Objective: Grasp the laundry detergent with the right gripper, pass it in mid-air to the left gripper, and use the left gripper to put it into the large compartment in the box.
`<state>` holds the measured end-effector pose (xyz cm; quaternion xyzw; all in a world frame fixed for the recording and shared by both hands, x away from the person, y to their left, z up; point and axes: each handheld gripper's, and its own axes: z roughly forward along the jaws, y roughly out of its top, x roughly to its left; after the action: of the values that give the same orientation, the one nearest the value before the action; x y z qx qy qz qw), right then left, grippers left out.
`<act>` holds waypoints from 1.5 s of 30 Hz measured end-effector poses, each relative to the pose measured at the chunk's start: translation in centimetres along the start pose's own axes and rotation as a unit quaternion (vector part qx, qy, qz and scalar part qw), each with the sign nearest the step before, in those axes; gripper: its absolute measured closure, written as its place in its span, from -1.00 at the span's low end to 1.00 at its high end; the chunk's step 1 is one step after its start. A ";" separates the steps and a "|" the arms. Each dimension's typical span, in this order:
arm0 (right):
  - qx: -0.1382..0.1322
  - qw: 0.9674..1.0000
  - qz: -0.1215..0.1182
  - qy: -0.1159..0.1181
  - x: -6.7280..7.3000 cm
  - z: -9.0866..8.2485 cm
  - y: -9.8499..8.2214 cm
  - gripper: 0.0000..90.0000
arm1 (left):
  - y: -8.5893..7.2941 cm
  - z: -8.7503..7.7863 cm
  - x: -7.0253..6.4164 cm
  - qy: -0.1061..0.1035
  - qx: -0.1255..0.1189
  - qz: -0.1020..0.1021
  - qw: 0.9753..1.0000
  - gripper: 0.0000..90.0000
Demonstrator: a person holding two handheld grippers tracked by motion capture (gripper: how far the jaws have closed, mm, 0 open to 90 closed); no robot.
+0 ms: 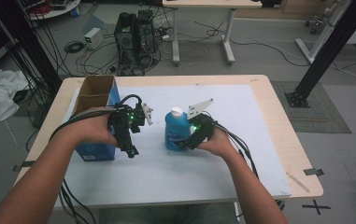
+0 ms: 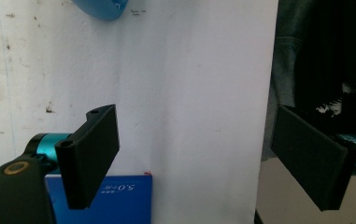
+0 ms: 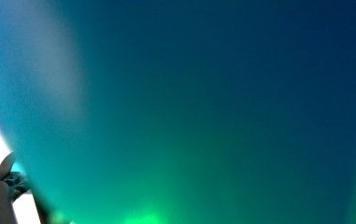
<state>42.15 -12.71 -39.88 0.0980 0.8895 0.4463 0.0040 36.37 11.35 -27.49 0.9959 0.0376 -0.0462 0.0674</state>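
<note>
From the high view, the right tool (image 1: 188, 139) pressed against the blue bottle (image 1: 174, 132), grip impossible to judge; steady the base. In the left gripper view, the left tool (image 2: 199, 158) stood released above the surface (image 2: 189, 70); lifting should wait for a confirmed clamp

We see the bench (image 1: 269, 121) crowded only near its middle: a blue bottle (image 1: 174, 130) stands upright there, and an open cardboard box (image 1: 95, 95) with a blue side rises along the left edge. Between bottle and box we find a narrow lane over the white mat (image 1: 241, 116). The right half, the far right corner and the near edge lie open for a hand to pass.
</note>
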 end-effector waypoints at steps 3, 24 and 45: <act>-0.002 1.000 0.003 -0.005 0.0 0.1 0.0 -0.95 | -0.1 0.0 0.0 0.002 -0.001 0.000 1.000 -0.65; -0.034 0.999 -0.007 -0.014 -0.1 0.2 -0.2 -0.67 | 0.1 0.2 0.2 0.003 -0.002 0.000 1.000 -0.65; -0.057 0.998 -0.006 -0.014 -0.1 0.3 -0.7 -0.42 | 0.3 0.4 0.4 0.005 0.001 -0.004 1.000 -0.65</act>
<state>42.15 -12.85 -40.64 0.0988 0.8631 0.4946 0.0250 36.80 11.01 -27.90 0.9961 0.0414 -0.0419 0.0661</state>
